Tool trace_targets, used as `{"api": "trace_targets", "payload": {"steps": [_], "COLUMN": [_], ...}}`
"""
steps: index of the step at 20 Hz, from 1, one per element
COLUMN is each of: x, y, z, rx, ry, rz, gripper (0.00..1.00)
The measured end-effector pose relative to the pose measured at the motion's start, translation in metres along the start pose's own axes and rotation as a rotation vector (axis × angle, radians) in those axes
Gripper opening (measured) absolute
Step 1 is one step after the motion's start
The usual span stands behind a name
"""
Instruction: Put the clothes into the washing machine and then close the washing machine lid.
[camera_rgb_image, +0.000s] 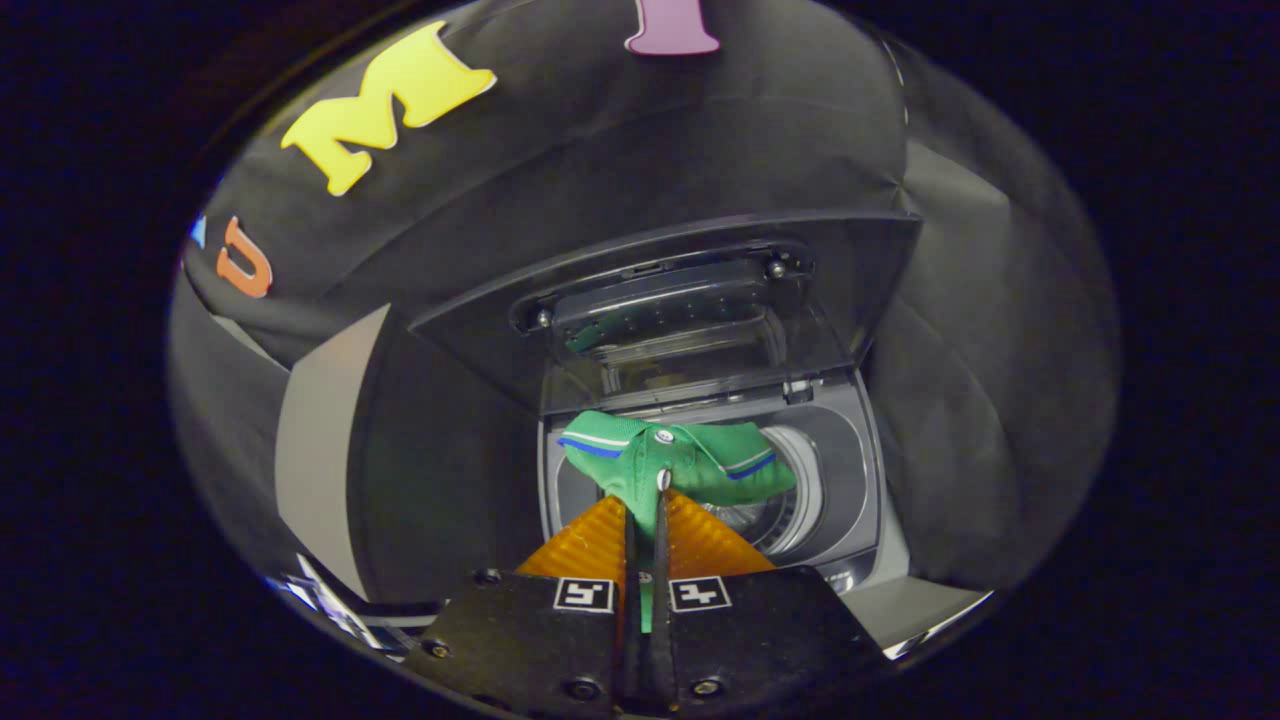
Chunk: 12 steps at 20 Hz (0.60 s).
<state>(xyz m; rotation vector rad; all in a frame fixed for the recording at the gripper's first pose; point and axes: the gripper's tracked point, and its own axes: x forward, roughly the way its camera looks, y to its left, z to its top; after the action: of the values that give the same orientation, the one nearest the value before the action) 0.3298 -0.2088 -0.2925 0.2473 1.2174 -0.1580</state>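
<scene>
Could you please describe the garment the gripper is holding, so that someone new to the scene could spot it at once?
Find the grey top-loading washing machine with its lid raised. Hanging over its open drum, pinched between the gripper's orange fingers, is the green shirt. It is the only bright green thing there, with blue-and-white striped trim and buttons.

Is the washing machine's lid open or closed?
Open: the lid stands tilted up behind the drum, while the gripper holds the green shirt over it.

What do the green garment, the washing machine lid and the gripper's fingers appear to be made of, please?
Green garment: knit fabric, matte, with a striped collar and buttons; both fingers of the gripper pinch it.
Washing machine lid: probably dark plastic around a glossy clear panel that reflects green.
Fingers: orange, ribbed, likely rubber or plastic.
</scene>
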Motion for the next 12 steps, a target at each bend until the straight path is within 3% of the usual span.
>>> {"api": "trace_targets", "payload": {"steps": [4, 12], "x": [0.024, 0.088], "y": [-0.008, -0.001], "z": [-0.008, -0.028], "rx": [-0.039, -0.057], "ry": [-0.013, 0.009], "rz": [-0.067, -0.053], "gripper": [0.07, 0.08]}}
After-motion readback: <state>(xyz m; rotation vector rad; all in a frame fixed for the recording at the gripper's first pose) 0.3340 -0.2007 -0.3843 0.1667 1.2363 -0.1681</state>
